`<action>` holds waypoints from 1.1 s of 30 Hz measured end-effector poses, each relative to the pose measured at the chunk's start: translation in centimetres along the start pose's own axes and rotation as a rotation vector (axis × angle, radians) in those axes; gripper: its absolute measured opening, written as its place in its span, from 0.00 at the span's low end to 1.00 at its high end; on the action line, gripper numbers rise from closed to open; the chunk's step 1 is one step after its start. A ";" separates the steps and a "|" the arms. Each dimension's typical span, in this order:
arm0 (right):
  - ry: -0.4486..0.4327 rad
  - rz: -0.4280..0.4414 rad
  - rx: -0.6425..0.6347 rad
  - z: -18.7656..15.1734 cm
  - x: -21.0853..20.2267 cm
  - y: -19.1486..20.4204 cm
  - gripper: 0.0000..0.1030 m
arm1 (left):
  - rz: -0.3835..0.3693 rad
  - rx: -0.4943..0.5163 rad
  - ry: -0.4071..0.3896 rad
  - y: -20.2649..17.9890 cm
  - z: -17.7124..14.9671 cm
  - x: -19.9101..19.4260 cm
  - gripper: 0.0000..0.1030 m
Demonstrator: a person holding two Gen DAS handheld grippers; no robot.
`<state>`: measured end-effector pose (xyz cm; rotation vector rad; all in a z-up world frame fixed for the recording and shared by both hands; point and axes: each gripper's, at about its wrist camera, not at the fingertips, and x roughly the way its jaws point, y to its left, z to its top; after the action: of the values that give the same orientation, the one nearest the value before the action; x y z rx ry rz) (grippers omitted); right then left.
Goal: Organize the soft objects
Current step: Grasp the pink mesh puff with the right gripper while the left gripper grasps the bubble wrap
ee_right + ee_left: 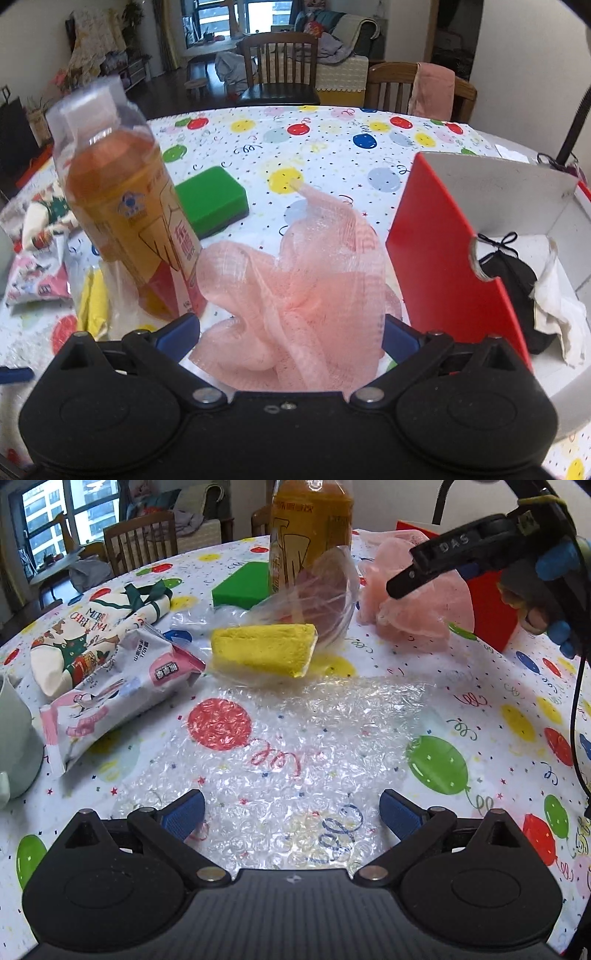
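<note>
A pink mesh bath puff (295,291) lies on the balloon-print tablecloth, between the open jaws of my right gripper (290,338); it also shows in the left wrist view (417,602), with the right gripper (397,587) above it. My left gripper (291,814) is open and empty over a sheet of bubble wrap (295,753). A yellow sponge (262,648) in clear wrapping, a green sponge (242,585) and a red box (443,251) holding black and white cloth items (517,291) are nearby.
A tall bottle of orange drink (122,206) stands left of the puff. A pink tissue pack (110,694), a Christmas-print pouch (81,635) and a pale mug (14,738) lie at left. Wooden chairs (280,66) stand beyond the table's far edge.
</note>
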<state>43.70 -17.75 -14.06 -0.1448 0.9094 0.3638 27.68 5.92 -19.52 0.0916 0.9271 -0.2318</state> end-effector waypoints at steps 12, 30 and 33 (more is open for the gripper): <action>0.023 -0.026 -0.028 -0.1 1.1 0.4 0.86 | 0.073 -0.075 -0.010 1.3 0.7 -0.8 0.53; -0.046 -0.070 -0.037 -0.6 -2.0 0.7 0.13 | 0.071 -0.180 -0.053 3.6 1.7 -2.8 0.11; -0.068 -0.062 -0.021 -1.0 -3.6 0.7 0.12 | 0.064 -0.184 -0.073 3.7 2.0 -3.6 0.10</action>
<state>40.67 -18.28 -11.81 -0.1787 0.8319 0.3189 28.01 9.77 -15.52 -0.0572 0.8678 -0.0894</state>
